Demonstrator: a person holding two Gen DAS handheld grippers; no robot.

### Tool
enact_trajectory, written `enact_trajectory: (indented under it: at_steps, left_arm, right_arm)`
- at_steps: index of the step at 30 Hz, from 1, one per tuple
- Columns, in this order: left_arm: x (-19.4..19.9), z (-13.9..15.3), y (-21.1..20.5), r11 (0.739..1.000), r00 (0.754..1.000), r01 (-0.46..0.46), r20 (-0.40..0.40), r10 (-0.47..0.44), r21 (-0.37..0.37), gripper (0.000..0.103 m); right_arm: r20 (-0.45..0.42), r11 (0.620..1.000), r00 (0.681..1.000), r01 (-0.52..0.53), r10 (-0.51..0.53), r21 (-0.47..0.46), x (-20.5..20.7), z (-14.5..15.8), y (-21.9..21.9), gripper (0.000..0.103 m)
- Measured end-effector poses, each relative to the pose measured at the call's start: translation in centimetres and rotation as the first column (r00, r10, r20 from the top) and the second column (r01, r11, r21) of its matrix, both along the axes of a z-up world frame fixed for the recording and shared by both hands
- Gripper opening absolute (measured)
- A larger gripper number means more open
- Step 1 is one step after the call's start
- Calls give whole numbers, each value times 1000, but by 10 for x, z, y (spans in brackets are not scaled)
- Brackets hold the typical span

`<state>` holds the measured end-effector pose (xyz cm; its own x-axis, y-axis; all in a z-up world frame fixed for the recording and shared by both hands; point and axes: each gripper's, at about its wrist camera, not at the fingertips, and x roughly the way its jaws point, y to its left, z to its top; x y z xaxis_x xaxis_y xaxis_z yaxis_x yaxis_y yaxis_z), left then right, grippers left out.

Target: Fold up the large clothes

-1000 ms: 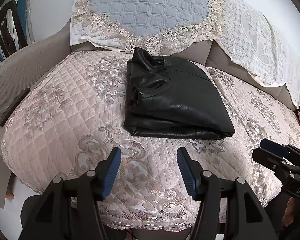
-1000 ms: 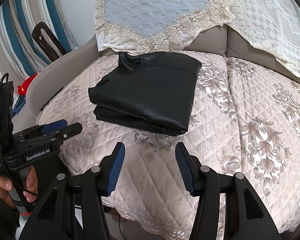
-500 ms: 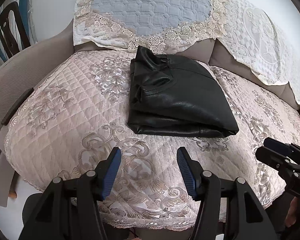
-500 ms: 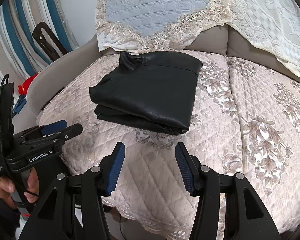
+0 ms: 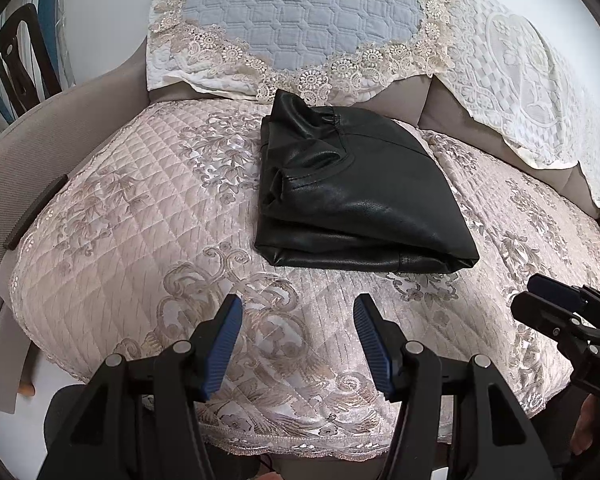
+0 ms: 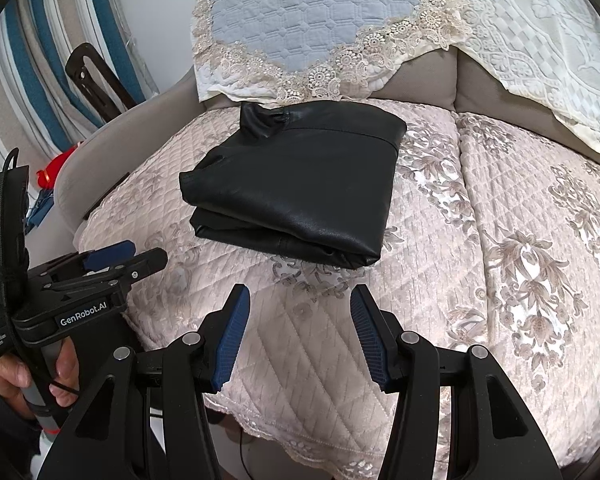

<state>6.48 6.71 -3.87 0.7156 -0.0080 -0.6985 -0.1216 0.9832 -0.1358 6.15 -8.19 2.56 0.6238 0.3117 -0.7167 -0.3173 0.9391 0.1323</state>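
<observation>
A black leather garment (image 5: pixel 356 196) lies folded in a compact stack on the quilted sofa seat (image 5: pixel 140 220), near the backrest. It also shows in the right wrist view (image 6: pixel 300 184). My left gripper (image 5: pixel 298 320) is open and empty, hovering over the seat's front edge, short of the garment. My right gripper (image 6: pixel 298 312) is open and empty too, near the front edge. The right gripper's tip shows in the left wrist view (image 5: pixel 556 304), and the left gripper shows in the right wrist view (image 6: pixel 112 260).
A blue quilted lace-trimmed cover (image 5: pixel 300 20) and a white lace cover (image 5: pixel 520 80) drape the backrest. The grey armrest (image 5: pixel 32 160) rises on the left. A black frame (image 6: pixel 96 80), striped fabric and a red object (image 6: pixel 52 172) stand beyond it.
Both grippers have shifted only slightly; the garment sits a little lower and nearer in the views. Nothing was grasped or released.
</observation>
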Motion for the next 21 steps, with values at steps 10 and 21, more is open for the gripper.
enact_trajectory:
  at_steps: [10,21]
  left_arm:
    - [-1,-1,0,1000,1000,-9,2,9,27,60]
    - [-2,3,-3,999,1000,-12,11,12,34,60]
  right_arm:
    - [1,1000,1000,-5,5,-3,0,0,1,53]
    - [5,1000,1000,-8,8,-2,0,0,1,53]
